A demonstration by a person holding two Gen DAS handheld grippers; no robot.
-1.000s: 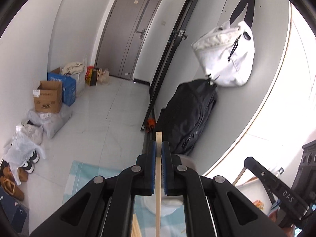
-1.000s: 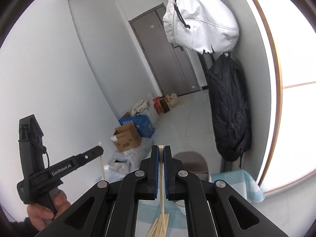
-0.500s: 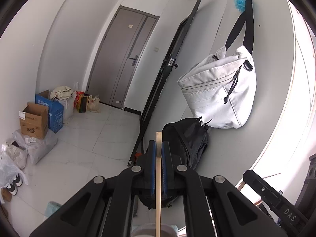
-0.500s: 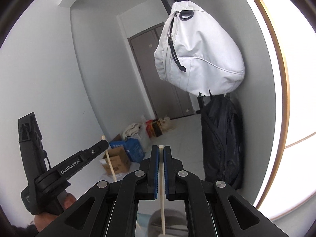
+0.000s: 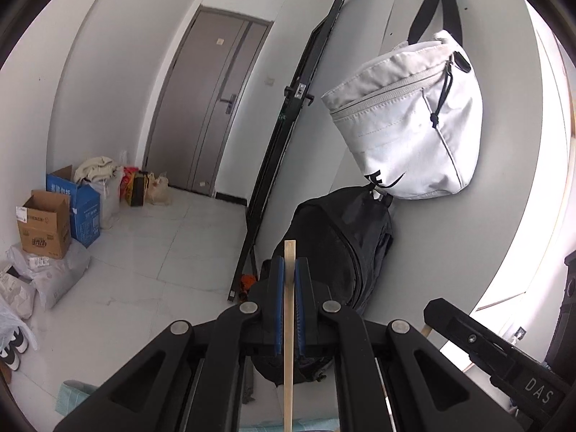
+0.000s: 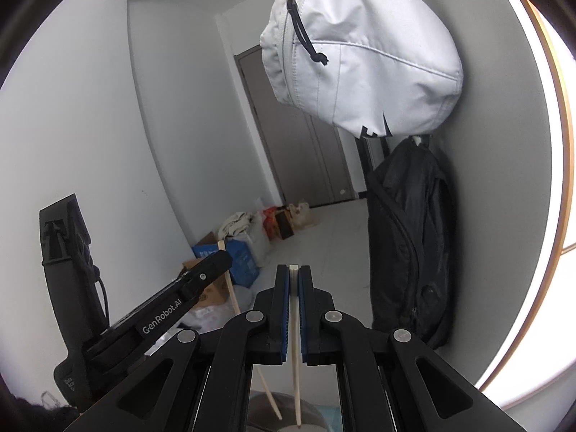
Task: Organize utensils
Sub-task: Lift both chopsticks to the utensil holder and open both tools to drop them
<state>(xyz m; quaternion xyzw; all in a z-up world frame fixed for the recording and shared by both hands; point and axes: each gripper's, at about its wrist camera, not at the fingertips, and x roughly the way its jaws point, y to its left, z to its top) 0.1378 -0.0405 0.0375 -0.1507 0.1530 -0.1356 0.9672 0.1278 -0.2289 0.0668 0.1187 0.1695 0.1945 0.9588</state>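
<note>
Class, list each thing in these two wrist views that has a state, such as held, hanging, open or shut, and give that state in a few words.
Left tool: shut on a wooden chopstick.
Right tool: shut on a pale chopstick.
White bag: hanging on the wall, zipped.
Black backpack: hanging below the white bag.
Grey door: shut.
Brown cardboard box: flaps open.

Pale wooden chopstick (image 5: 289,309), upright, another (image 6: 295,342), perhaps cream

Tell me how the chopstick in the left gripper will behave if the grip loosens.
The chopstick looks thin, straight and rigid, so probably light and stiff. It hangs below the left gripper, so it would likely slip downward.
</note>
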